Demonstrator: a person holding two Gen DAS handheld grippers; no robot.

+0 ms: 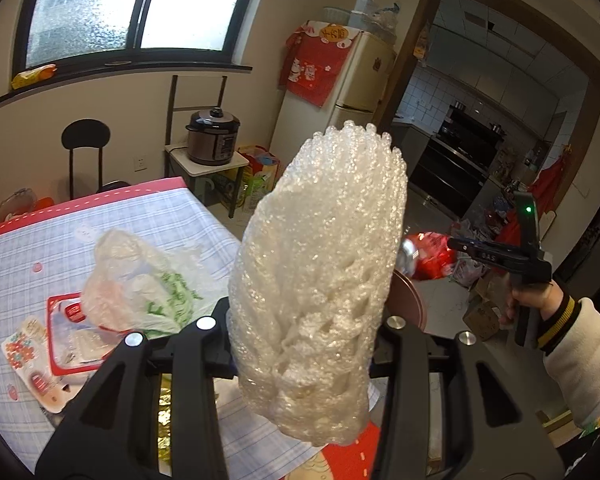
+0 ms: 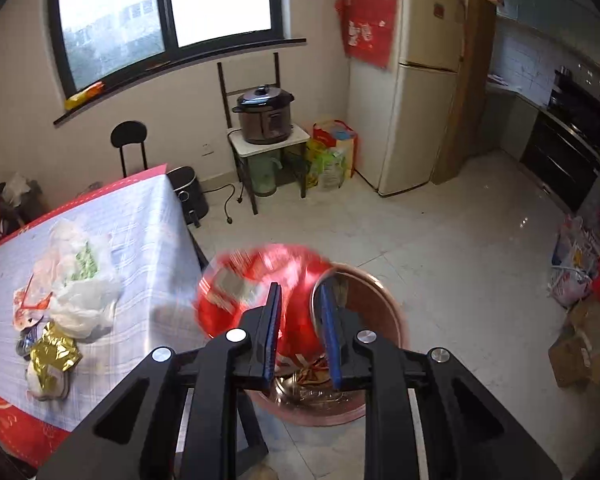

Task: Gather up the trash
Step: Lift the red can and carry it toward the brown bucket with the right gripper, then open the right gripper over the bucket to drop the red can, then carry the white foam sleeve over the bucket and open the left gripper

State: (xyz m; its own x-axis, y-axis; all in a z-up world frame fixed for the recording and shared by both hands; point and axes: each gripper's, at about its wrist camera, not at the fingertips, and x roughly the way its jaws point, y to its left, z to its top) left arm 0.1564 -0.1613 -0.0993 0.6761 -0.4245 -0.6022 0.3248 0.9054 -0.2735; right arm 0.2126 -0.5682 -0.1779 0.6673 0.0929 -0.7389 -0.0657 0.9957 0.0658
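Observation:
My left gripper (image 1: 304,320) is shut on a white foam fruit net (image 1: 320,280), which stands up between the jaws and hides most of the view ahead. My right gripper (image 2: 300,286) hangs over a round copper-coloured bin (image 2: 380,292) on the floor, its blue pads a little apart. A blurred red wrapper (image 2: 236,280) shows between and left of the fingers, above the bin's left rim; the pads do not press it. In the left wrist view the right gripper (image 1: 456,245) sits off to the right with the red wrapper (image 1: 432,256) at its tip.
The table (image 2: 148,216) on the left carries a clear plastic bag (image 2: 80,292), a gold wrapper (image 2: 54,350) and a red-and-white package (image 1: 64,344). A fridge (image 2: 416,100), a cooker on a stand (image 2: 266,120) and floor boxes (image 2: 576,356) stand around open tiled floor.

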